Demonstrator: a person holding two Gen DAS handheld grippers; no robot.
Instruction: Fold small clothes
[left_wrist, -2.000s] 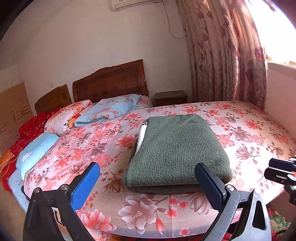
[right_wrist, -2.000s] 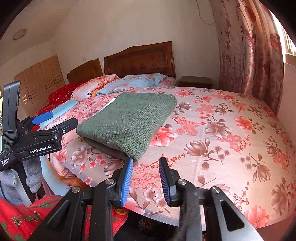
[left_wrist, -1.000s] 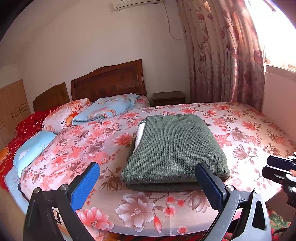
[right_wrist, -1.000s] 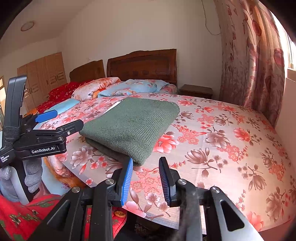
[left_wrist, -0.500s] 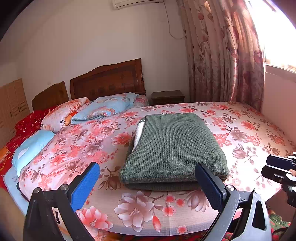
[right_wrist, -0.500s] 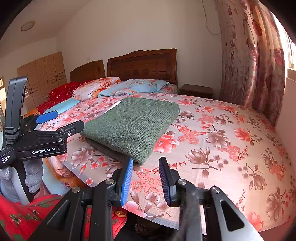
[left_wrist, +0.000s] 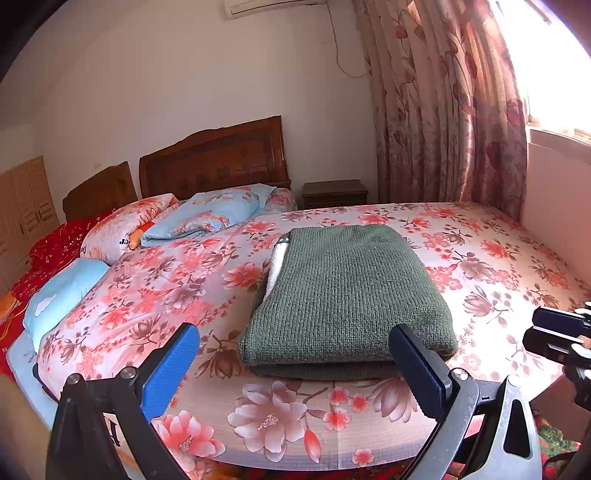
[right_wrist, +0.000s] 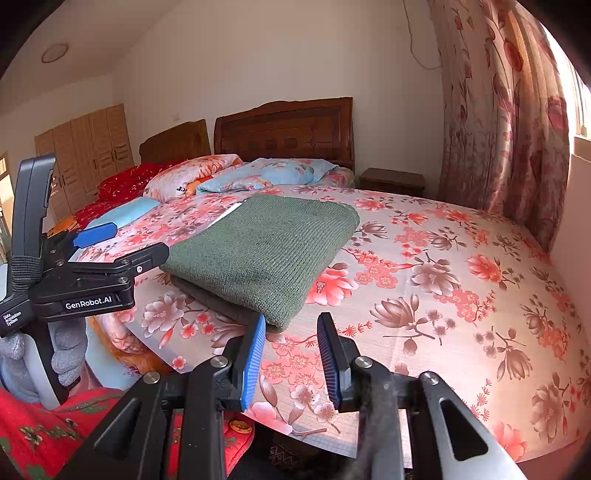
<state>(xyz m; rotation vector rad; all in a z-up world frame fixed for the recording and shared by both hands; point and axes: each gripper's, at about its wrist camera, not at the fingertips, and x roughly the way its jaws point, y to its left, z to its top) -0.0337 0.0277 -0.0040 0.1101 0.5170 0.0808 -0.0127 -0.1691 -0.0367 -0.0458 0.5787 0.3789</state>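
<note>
**Bed and its load**

The bed has a floral sheet in pink, red and brown and a dark wood headboard. 1 folded green sweater lies flat on the sheet, straight ahead of the left jaws and ahead-left of the right jaws, its near edge close to the bed's near edge. A white lining shows along its left side. Far beyond the jaws, by the headboard, lie 2 pillows: a floral one and a light blue one. A pale blue cushion sits at the sheet's left edge.
</note>
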